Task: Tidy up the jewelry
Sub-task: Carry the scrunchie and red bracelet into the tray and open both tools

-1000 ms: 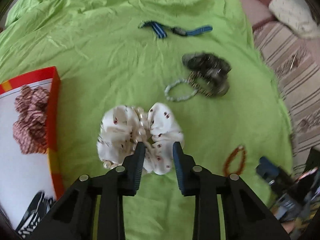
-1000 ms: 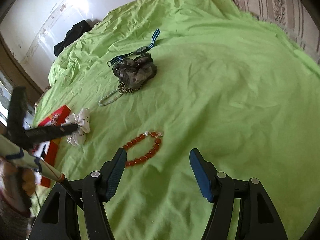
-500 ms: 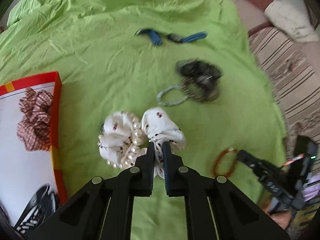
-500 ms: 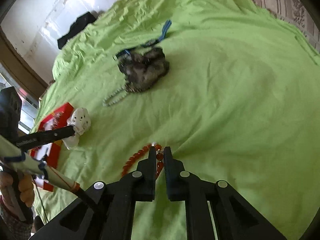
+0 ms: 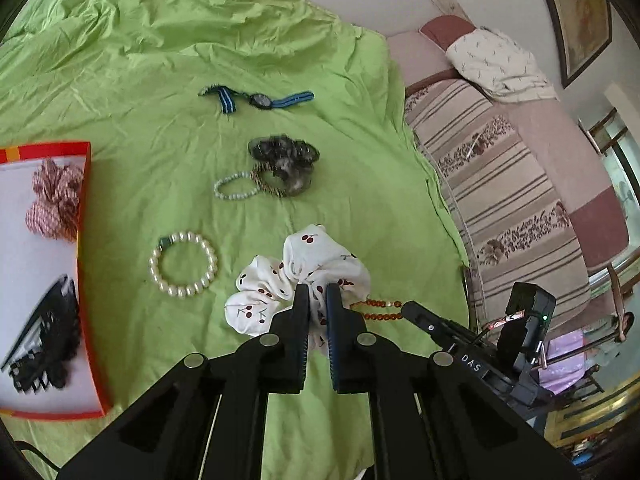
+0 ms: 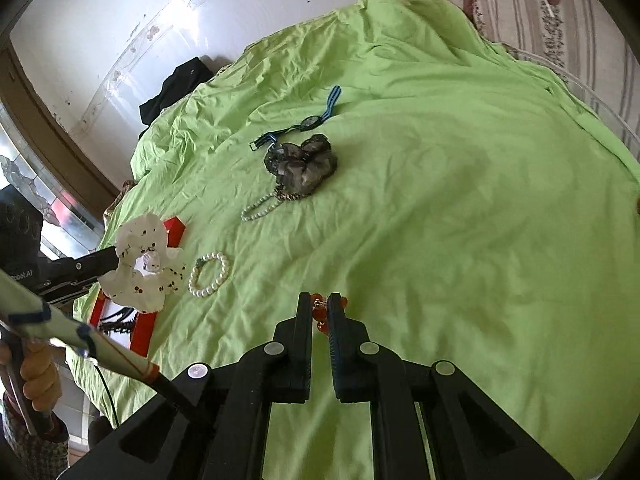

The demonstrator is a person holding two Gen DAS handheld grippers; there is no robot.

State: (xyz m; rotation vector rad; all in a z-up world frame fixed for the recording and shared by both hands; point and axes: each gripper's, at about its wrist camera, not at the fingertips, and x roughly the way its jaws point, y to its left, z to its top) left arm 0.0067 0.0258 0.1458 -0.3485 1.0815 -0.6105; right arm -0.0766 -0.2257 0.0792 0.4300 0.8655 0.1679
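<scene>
My left hand-held gripper (image 5: 317,296) is clamped on the white cherry-print scrunchie (image 5: 296,276), which hangs lifted above the green bedsheet (image 5: 120,80). My right hand-held gripper (image 6: 320,306) is pinched shut on the amber bead bracelet (image 6: 320,314), a few beads showing between the tips. Just left of the scrunchie, a pearl bracelet (image 5: 183,265) lies flat on the sheet. Further up sit a small pale-bead bracelet (image 5: 234,191) touching a dark grey scrunchie (image 5: 286,158), and beyond them a blue-strapped watch (image 5: 260,100). At the left edge, the red-rimmed box (image 5: 86,240) holds a pink checked scrunchie (image 5: 54,200) and a black claw clip (image 5: 44,344). I can read "DAS" on the right tool's body in the left view, and "Robot.AI" on the left tool in the right view.
</scene>
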